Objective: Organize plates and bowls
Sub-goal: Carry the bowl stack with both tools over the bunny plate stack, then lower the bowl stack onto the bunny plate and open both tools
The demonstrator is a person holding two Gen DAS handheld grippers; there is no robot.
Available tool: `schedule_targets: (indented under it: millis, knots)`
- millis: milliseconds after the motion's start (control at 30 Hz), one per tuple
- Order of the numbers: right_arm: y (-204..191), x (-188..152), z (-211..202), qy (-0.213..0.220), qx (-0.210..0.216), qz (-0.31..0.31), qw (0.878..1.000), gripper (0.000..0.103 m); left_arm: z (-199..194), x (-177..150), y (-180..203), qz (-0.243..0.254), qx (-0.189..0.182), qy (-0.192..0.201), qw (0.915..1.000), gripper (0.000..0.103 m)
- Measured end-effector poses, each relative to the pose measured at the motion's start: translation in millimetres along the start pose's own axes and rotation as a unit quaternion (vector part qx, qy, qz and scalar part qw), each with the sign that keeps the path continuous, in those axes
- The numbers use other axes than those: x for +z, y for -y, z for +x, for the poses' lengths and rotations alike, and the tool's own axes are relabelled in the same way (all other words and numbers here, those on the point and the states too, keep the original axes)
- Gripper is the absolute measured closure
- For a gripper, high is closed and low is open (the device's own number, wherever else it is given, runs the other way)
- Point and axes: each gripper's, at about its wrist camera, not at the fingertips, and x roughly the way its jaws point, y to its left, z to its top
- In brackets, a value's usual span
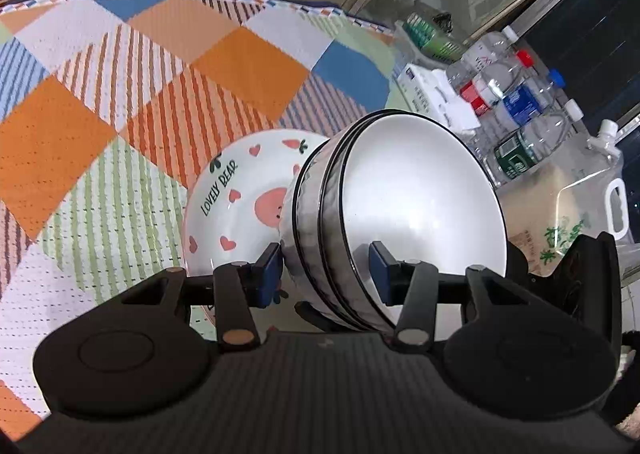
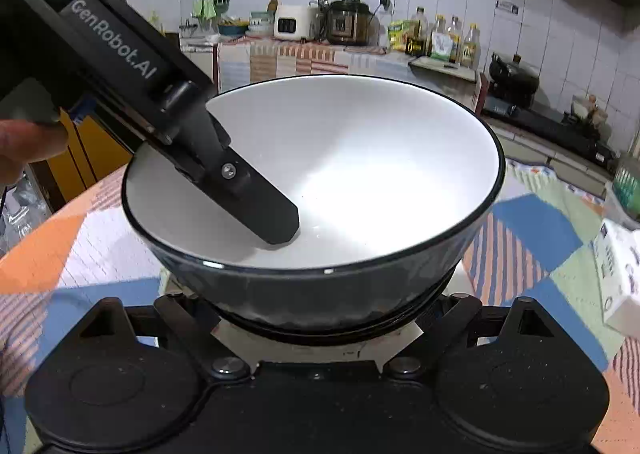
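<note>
Bowls point(image 1: 400, 213), nested as a stack with black rims and white insides, are clamped at the rim wall by the left gripper point(image 1: 328, 274): one blue pad point(image 1: 270, 274) sits on the outer wall, the other inside the top bowl. The stack is held tilted above a checked tablecloth point(image 1: 120, 101). Behind it lies a white plate point(image 1: 240, 193) lettered "LOVELY BEAR", on the cloth.

The left gripper points steeply downward. The right wrist view shows its finger point(image 2: 260, 205) reaching inside the top bowl, and a person's fingertip point(image 2: 24, 141) at the left edge.

The right gripper's fingers are hidden under the stack in its own view; whether they are apart or closed cannot be told.

Only the left view shows water bottles point(image 1: 516, 109); only the right shows the kitchen counter point(image 2: 320, 49).
</note>
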Motion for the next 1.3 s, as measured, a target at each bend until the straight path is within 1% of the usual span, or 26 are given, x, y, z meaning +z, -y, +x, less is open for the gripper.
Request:
schedule_targets:
  millis: [133, 300, 367, 433, 700, 800, 900, 967, 1067, 1100, 1167, 1200, 1233, 1300]
  knots:
    - [-1.8, -6.4, 8.5, -0.021, -0.009, -0.003, 1.000, 0.009, 13.3, -1.3, -4.7, -0.010, 0.004, -0.011, 0.9999, 0.058]
    - [0.7, -7.0, 13.7, -0.040, -0.009, -0.001, 0.999, 0.010, 22.3, -2.8, -13.5, -0.035, -0.004, -0.012, 0.9993, 0.058]
    - [4.1, -5.6, 15.6, -0.043, -0.005, 0.008, 0.999, 0.010, 24.7, -3.3, -17.5, -0.049, -0.007, -0.011, 0.9987, 0.058]
    - [6.5, -4.2, 18.1, -0.047, -0.001, 0.022, 0.999, 0.010, 24.5, -4.0, -17.8, -0.051, -0.005, -0.009, 0.9986, 0.058]
    - [3.2, -3.0, 22.2, -0.049, -0.014, 0.037, 0.998, 0.010, 23.7, -8.1, -16.3, -0.062, 0.005, 0.006, 0.9980, 0.058]
    - [0.8, 0.3, 22.3, -0.063, -0.022, 0.041, 0.997, 0.009, 21.1, -7.6, -6.5, -0.028, 0.019, -0.006, 0.9994, 0.057]
    - [-7.3, 5.1, 13.3, -0.073, -0.045, 0.018, 0.996, 0.009, 9.1, -7.2, -3.6, -0.033, 0.025, 0.010, 0.9991, 0.056]
    - [-8.4, 6.8, 4.6, -0.074, -0.048, 0.015, 0.996, 0.009, -1.4, -8.5, 2.0, -0.022, 0.031, 0.026, 0.9989, 0.054]
    - [-7.5, 6.7, -5.2, -0.068, -0.051, 0.020, 0.996, 0.008, -17.9, -10.6, 16.5, 0.006, 0.054, 0.049, 0.9973, 0.052]
    - [-7.1, 5.6, -7.8, -0.065, -0.053, 0.026, 0.996, 0.008, -23.1, -10.7, 20.4, 0.010, 0.056, 0.054, 0.9969, 0.051]
    - [-7.9, 3.2, -15.6, -0.052, -0.058, 0.040, 0.996, 0.006, -32.7, -11.8, 28.5, 0.014, 0.046, 0.062, 0.9969, 0.048]
    - [-9.4, 1.6, -20.3, -0.045, -0.060, 0.039, 0.996, 0.005, -36.8, -11.6, 32.4, 0.017, 0.039, 0.061, 0.9973, 0.044]
    - [-12.3, -0.1, -24.1, -0.042, -0.065, 0.031, 0.997, 0.005, -41.6, -12.5, 37.7, 0.023, 0.037, 0.058, 0.9974, 0.044]
    - [-15.3, -3.0, -31.2, -0.033, -0.079, 0.012, 0.996, 0.004, -53.2, -15.8, 49.2, 0.035, 0.046, 0.063, 0.9964, 0.043]
